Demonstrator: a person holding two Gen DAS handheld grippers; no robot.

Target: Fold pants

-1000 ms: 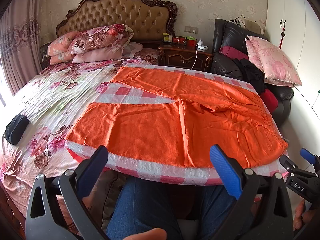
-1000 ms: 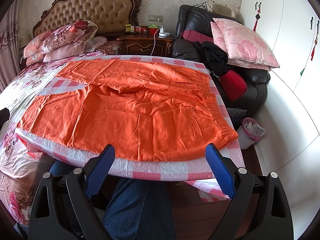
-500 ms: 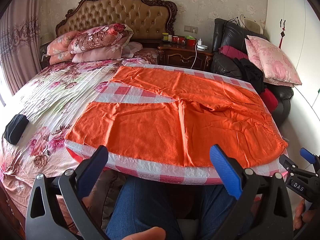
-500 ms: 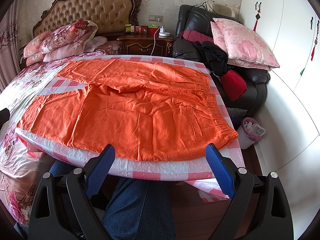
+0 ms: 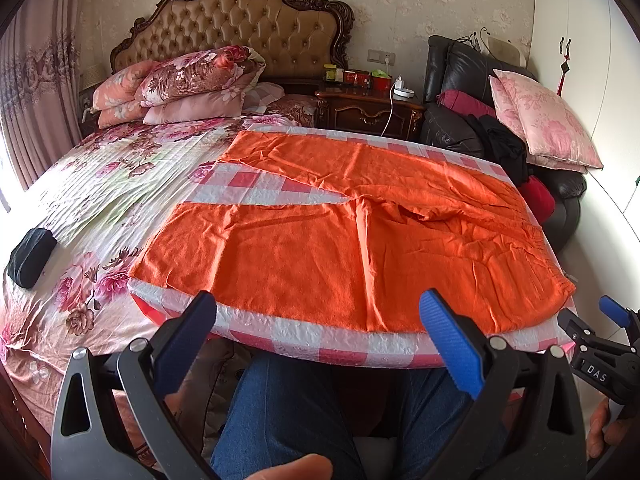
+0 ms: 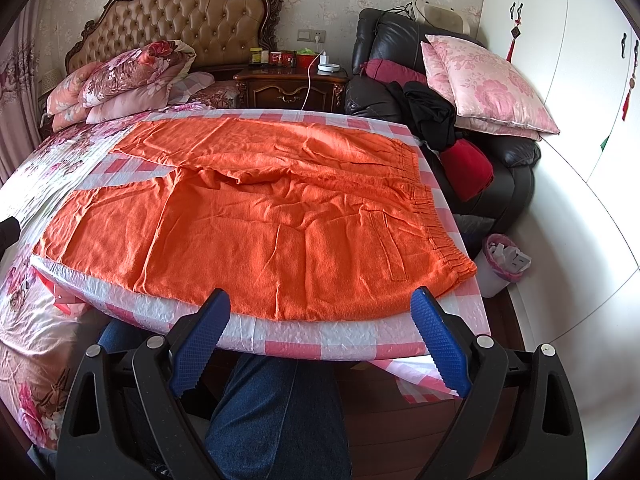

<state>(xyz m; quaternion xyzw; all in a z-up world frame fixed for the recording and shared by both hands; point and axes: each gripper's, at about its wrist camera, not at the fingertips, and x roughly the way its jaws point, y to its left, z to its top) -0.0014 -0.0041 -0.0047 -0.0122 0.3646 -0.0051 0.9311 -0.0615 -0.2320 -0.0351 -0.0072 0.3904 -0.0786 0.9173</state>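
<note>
Orange pants [image 5: 360, 236] lie spread flat on a pink/white checked cloth [image 5: 320, 338] over a board at the bed's [image 5: 100, 184] edge, waistband [image 6: 436, 220] to the right, legs pointing left w/ a gap between them. Left gripper [image 5: 320, 340] and right gripper [image 6: 320, 334] both hover just short of the near edge, jaws wide apart, nothing in them, not touching the fabric. Person's jeans-clad knees [image 6: 280, 412] sit under the board, and the right gripper's tip [image 5: 612, 316] shows at the far right of the left cam

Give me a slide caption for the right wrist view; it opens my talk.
Open right gripper poised before unfolded orange pants spread on a checkered table.
</note>
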